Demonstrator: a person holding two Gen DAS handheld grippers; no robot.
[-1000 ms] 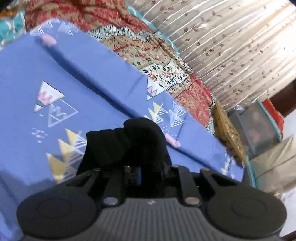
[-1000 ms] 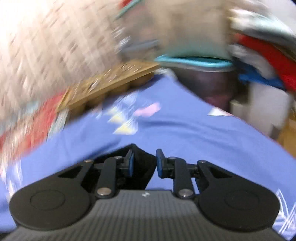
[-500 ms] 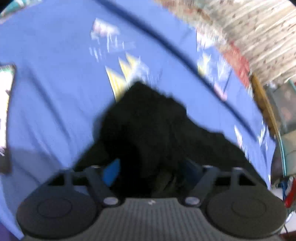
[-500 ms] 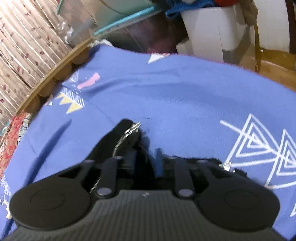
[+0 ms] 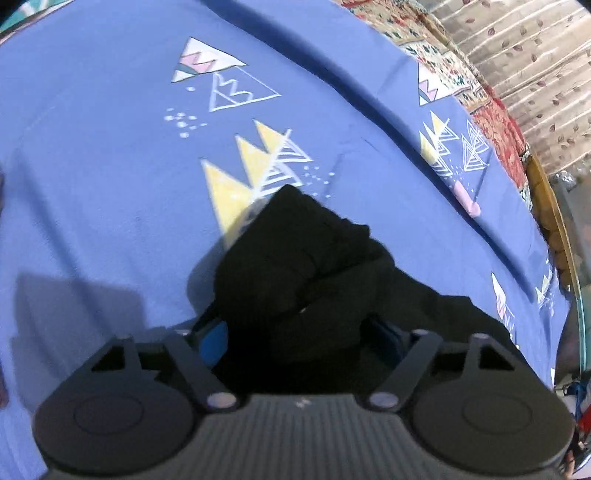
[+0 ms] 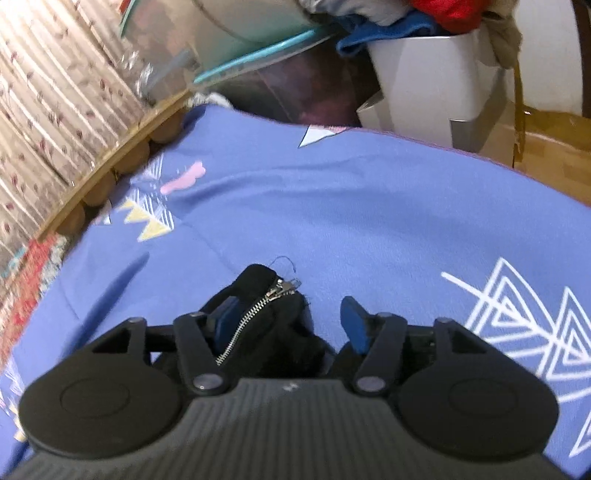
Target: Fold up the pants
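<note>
You are working in a home bedroom. Under your grippers spreads a blue bedsheet (image 5: 110, 155) printed with triangles, and past its far edge lies a red patterned quilt (image 5: 498, 122). Beyond that hangs a leaf-print curtain (image 5: 535, 55). Ahead of your right gripper a wooden bed rail (image 6: 110, 166) edges the mattress, with a white bin (image 6: 436, 77) heaped with clothes (image 6: 406, 18) farther off.

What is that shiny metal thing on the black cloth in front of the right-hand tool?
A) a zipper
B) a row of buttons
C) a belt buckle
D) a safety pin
A: a silver zipper with teeth and a pull tab runs along the black pants, between the fingers of the right gripper.
</note>
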